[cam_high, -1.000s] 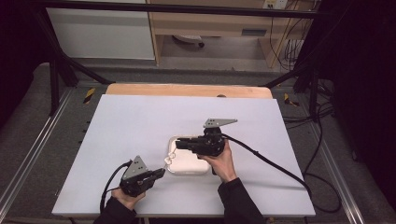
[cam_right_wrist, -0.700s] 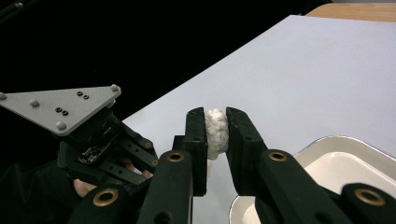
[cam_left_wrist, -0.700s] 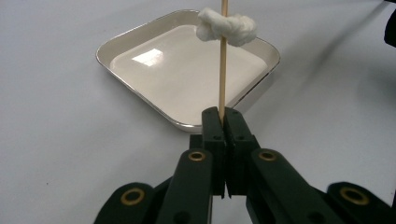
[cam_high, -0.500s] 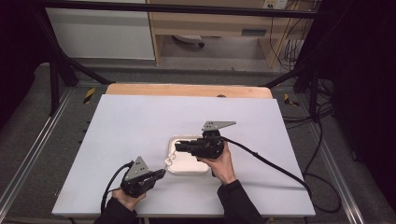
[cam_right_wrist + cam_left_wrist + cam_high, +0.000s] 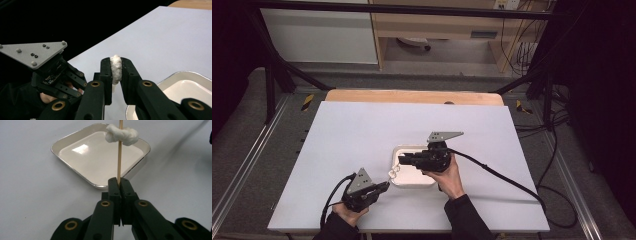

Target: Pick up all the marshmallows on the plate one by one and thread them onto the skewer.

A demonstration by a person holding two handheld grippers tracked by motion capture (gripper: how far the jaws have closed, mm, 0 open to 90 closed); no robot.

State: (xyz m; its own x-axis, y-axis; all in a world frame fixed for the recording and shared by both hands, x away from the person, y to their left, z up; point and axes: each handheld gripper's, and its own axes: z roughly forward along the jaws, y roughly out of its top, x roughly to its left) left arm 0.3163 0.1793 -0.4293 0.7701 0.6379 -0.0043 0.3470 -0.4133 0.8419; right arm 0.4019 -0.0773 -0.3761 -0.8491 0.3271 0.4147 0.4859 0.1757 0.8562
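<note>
Left gripper view: the left gripper [image 5: 119, 181] clamps a thin wooden skewer [image 5: 120, 157] carrying a white doughy lump [image 5: 121, 135] above the shallow square white metal tray [image 5: 75, 141] on the pale grey table [image 5: 30, 185]. The right gripper [image 5: 116, 65] pinches a second white doughy piece [image 5: 116, 68] beside the tray. No writing is readable.

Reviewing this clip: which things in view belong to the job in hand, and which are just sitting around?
In the job:
- wooden skewer, clamped in the left hand-held gripper
- white lump threaded on that skewer
- white piece pinched in the right hand-held gripper
- white square tray below them

Just around:
- wooden board edge at the table's far side
- cables on the floor to the right
</note>
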